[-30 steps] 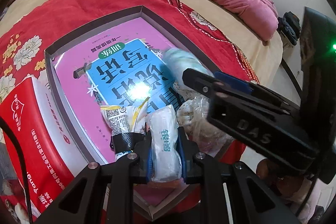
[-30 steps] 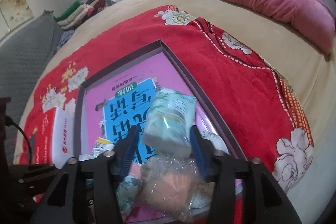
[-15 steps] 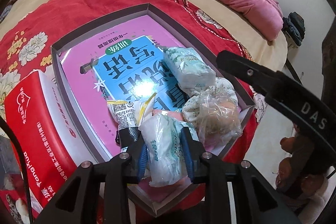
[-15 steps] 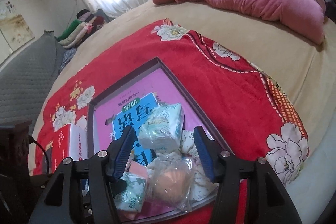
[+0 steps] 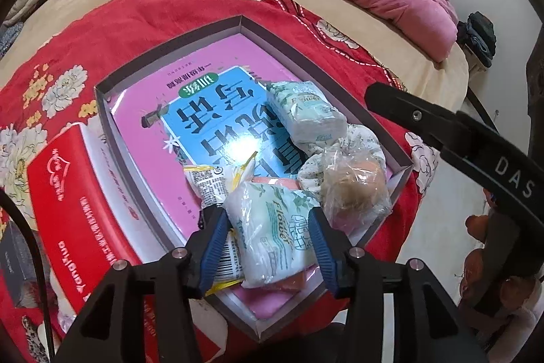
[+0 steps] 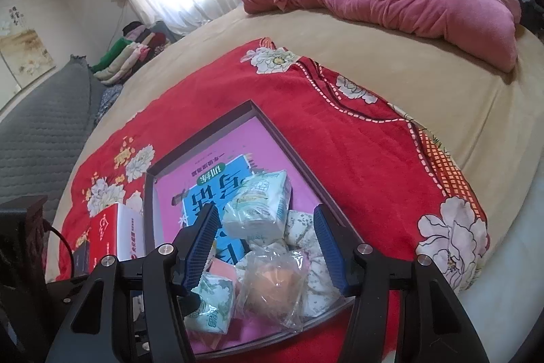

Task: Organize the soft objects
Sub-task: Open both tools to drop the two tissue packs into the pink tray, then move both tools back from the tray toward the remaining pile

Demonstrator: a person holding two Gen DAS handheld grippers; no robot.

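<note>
At the bottom centre of the left wrist view, the left gripper (image 5: 268, 244) is letting go: its jaws are opening around a white tissue pack (image 5: 272, 237) that lies between the blue pads at the near end of the shallow box (image 5: 170, 46), with daylight beside the right pad, so the pack looks released, not clamped. Just left of it lies a yellow-edged sachet (image 5: 210, 182); to the right a clear bag holding an orange sponge (image 5: 353, 189) rests on a floral cloth bundle. In the lower centre of the right wrist view, the right gripper (image 6: 268, 244) hovers unclenched and empty above the same pile, a second tissue pack (image 6: 258, 210) lying beyond its tips on the blue book. The step in hand seems to be setting a pack into the box; next, the left hand should lift clear without dragging the pack, then seek whatever soft item remains outside, perhaps near the red carton (image 5: 71, 203) at lower left
</note>
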